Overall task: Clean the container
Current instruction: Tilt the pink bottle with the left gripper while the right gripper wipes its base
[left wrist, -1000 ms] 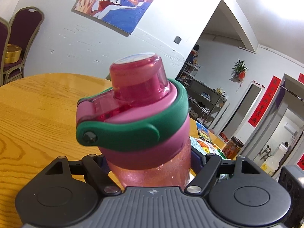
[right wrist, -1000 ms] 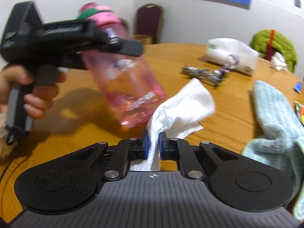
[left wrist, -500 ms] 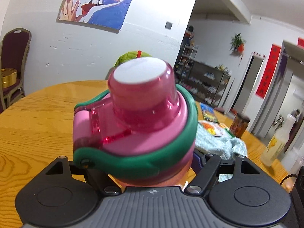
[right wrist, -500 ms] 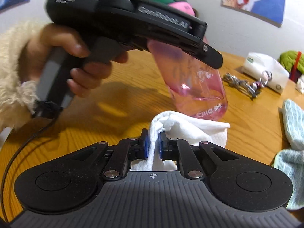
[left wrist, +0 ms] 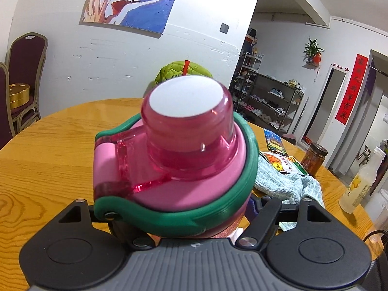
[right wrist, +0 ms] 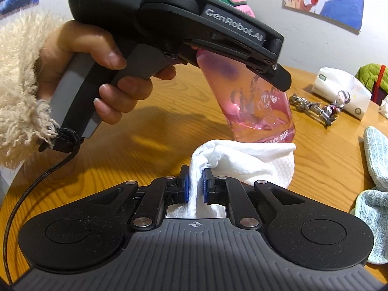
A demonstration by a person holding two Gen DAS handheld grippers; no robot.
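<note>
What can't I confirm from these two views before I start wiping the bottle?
- Bottle base: right wrist view, the white cloth covers it, so contact is unclear.
- Left gripper pads: left wrist view, the bottle's lid hides them.
- Bottle body: left wrist view, hidden under its lid.
- Right gripper: rest of cloth hidden below it.

glossy plastic bottle, white cloth, wood table

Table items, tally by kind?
Pink bottle: 1, lifted
White cloth: 1
Blue towel: 1
Jar: 1
Clear plastic bottle: 1
Tissue pack: 1
Small figures: 2
Printed packets: 2
Total: 10
</note>
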